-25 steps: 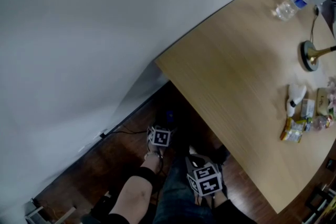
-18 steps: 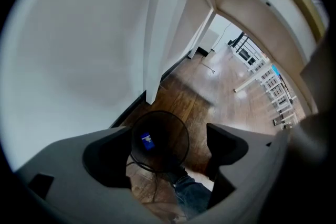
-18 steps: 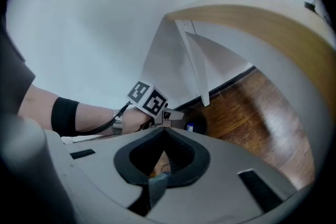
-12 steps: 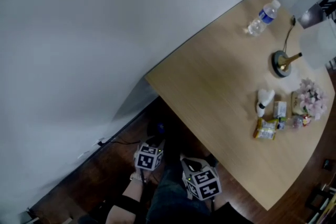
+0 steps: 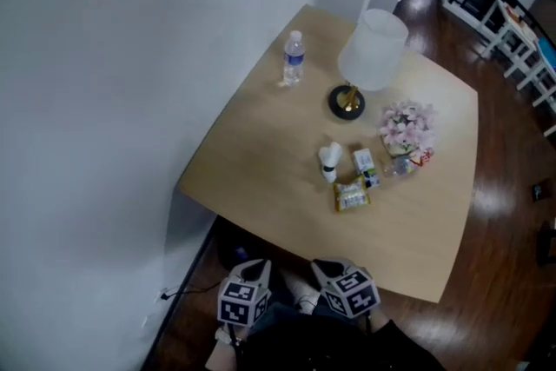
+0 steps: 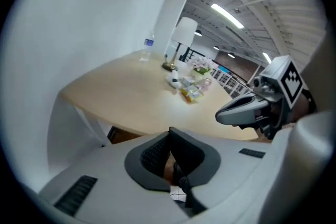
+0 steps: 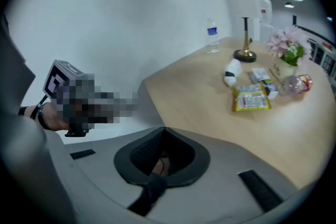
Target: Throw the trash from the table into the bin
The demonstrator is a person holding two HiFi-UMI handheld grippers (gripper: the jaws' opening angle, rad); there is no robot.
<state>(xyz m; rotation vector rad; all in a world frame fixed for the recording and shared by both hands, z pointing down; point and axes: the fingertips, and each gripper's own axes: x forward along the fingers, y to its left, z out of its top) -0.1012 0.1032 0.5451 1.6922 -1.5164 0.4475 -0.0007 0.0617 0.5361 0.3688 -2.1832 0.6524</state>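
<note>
Left gripper [image 6: 170,159], jaws just having closed on nothing, & right gripper [image 7: 160,157], also pinched empty, are hovering off the table [image 5: 261,143]'s near edge, while the yellow snack packet [image 5: 352,196] & small carton [image 5: 362,160] are lying mid-table w/ bare wood in front, prob light, crinkly & slippery, so best pinched by an edge seam, flowers [image 5: 405,122] crowding their right

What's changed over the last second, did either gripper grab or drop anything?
Both grippers have risen from near the floor to above the tabletop. The left gripper has just been closing its jaws on nothing; the right gripper is shut, empty too. The head view has swung onto the whole table. The water bottle, lamp, flowers and yellow packet lie as before.
</note>
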